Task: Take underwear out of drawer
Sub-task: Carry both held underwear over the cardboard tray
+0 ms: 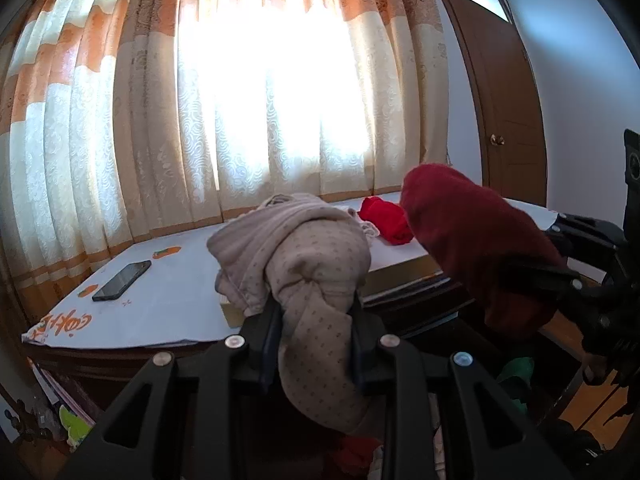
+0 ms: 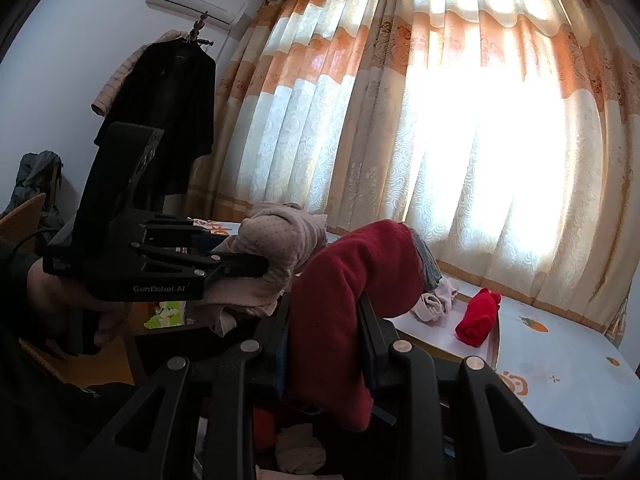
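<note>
**Operator:** I have one garment in each hand. My left gripper (image 1: pixel 316 312) is clamped on the beige dotted underwear (image 1: pixel 308 264), and my right gripper (image 2: pixel 324 320) is clamped on the dark red underwear (image 2: pixel 360 268). Both pieces are pinched at mid-length, so each one droops over the fingers at the far end and hangs below them at the near end.

**Observer:** Where do they sit relative to the table?

**Operator:** Both are in the air at the near edge of the table (image 1: pixel 168 292), beige on the left, dark red on the right, close together but apart. The tabletop lies straight ahead and slightly below the fingers. I judge neither hand is clearly nearer to it.

**Observer:** And the drawer?

**Operator:** The drawer (image 2: pixel 248 432) is under my hands, open. In the right wrist view I see a pale piece (image 2: pixel 300 452) and something red (image 2: pixel 264 424) inside it, so I reckon more is left to lift out. On the table already: a bright red roll (image 2: pixel 478 316), a small pale heap (image 2: pixel 434 304) beside it, and a phone (image 1: pixel 122 280) far left.

**Observer:** Next?

**Operator:** Probably forward onto bare tabletop, clear of the phone.
</note>
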`<state>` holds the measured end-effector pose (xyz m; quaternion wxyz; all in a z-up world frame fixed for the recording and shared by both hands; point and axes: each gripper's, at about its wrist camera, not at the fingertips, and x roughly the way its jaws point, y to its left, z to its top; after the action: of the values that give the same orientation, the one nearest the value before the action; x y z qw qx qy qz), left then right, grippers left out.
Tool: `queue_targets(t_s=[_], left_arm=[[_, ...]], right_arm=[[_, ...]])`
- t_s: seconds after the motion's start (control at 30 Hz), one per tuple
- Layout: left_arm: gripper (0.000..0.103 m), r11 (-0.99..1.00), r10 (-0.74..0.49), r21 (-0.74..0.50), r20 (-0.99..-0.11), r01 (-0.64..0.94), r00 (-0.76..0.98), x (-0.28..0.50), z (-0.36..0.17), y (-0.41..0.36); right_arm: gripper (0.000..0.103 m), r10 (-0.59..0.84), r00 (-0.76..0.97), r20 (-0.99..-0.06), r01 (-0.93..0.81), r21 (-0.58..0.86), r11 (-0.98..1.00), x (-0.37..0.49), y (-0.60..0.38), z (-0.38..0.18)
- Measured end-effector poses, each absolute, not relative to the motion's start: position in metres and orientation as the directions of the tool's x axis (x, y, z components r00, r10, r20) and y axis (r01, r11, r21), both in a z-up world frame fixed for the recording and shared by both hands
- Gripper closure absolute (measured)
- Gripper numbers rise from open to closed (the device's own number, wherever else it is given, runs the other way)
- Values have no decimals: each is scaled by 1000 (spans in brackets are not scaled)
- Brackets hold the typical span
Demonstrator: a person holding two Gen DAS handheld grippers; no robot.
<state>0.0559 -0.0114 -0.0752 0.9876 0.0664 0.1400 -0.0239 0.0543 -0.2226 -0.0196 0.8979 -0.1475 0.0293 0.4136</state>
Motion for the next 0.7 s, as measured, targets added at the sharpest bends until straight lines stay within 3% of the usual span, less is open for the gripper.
queue_targets(t_s=[0.7], left_arm=[[76,988,-70,107,-332,111,941,98,-43,3]], right_arm=[[72,710,671,-211,-741,-229,632,98,-205,14]])
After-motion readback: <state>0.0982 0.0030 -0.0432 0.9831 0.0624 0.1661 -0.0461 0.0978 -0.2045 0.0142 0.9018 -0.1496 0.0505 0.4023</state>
